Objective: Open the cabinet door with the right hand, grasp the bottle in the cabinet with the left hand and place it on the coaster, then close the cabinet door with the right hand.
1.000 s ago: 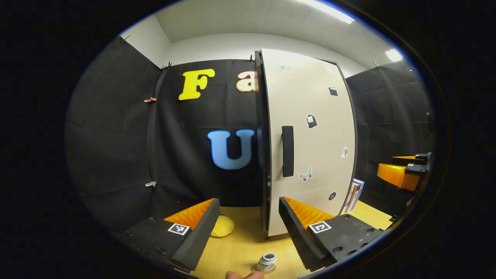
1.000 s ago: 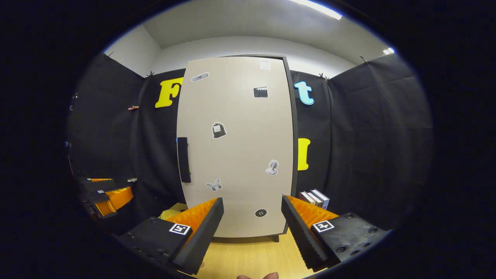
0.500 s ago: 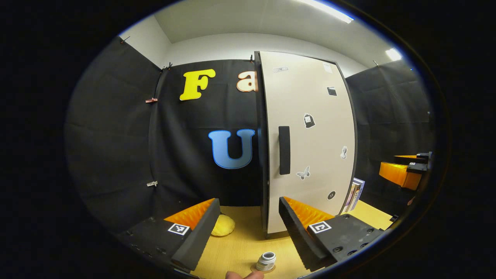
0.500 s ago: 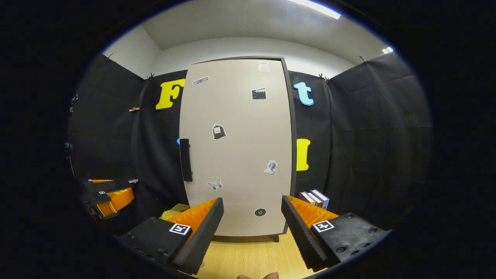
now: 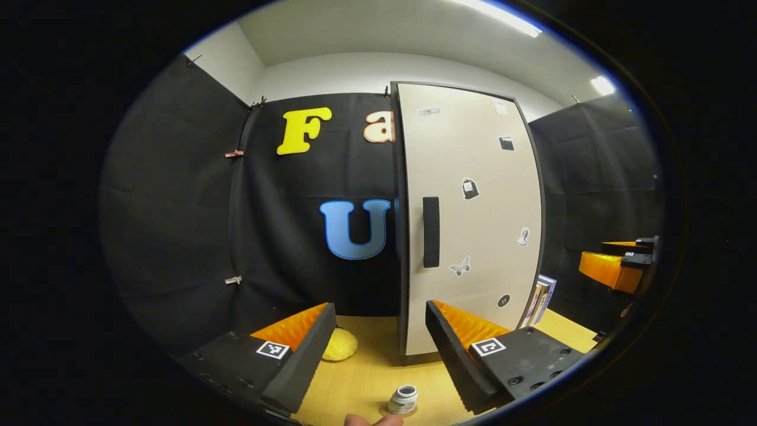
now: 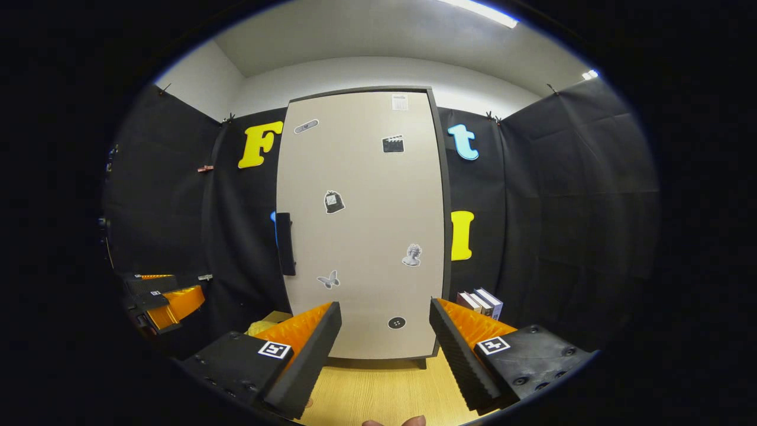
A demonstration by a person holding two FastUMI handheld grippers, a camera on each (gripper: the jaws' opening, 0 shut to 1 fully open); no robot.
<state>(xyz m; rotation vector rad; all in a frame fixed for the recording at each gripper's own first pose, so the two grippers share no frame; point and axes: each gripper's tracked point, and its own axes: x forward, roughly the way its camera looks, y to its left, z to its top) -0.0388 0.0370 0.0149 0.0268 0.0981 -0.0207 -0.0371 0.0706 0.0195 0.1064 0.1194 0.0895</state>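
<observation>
The bottle (image 5: 404, 399) stands upright on the coaster (image 5: 390, 410) near the surface's (image 5: 372, 367) front edge, between the wide-spread left tool (image 5: 378, 349) and closed cabinet door (image 6: 361, 225) (books (image 6: 480, 302) beside it), right tool (image 6: 384, 349) spread wide, empty.

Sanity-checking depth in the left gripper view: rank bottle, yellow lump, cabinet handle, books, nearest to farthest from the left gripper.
From the left gripper:
1. bottle, just ahead on its coaster
2. yellow lump, ahead-left
3. cabinet handle, ahead-right
4. books, far right
</observation>
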